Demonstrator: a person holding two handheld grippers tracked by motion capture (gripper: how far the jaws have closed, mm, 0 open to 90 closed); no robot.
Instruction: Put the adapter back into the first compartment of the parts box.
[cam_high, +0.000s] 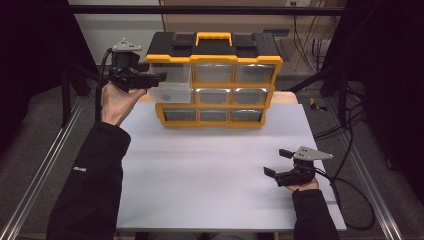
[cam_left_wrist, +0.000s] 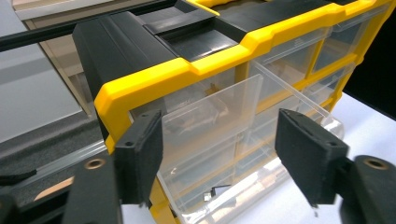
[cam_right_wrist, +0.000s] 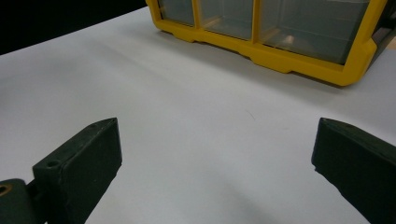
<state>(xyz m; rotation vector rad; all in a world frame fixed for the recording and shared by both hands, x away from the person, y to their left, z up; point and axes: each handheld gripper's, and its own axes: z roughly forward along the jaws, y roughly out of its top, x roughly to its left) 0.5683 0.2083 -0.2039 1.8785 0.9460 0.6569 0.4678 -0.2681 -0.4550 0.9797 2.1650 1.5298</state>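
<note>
Nine clear drawers are held in the yellow organizer (cam_high: 214, 80) at the table's (cam_high: 220, 170) twelve o'clock edge; the top-left drawer (cam_high: 172, 84) is pulled out, overhanging. The left gripper (cam_left_wrist: 219, 154) is raised beside it, jaws apart, astride the drawer's clear wall and seemingly untouched by it. If drawn further, the drawer could be tipped from its slot. The right gripper (cam_high: 282, 165) is rested at four o'clock, jaws apart, with bare tabletop ahead.

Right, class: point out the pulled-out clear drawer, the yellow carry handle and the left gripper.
Clear drawer (cam_high: 172, 90), high view, on its front wall.
Yellow carry handle (cam_high: 213, 36), high view, on its top bar.
Left gripper (cam_left_wrist: 219, 154), left gripper view, midway between its fingertips.
</note>
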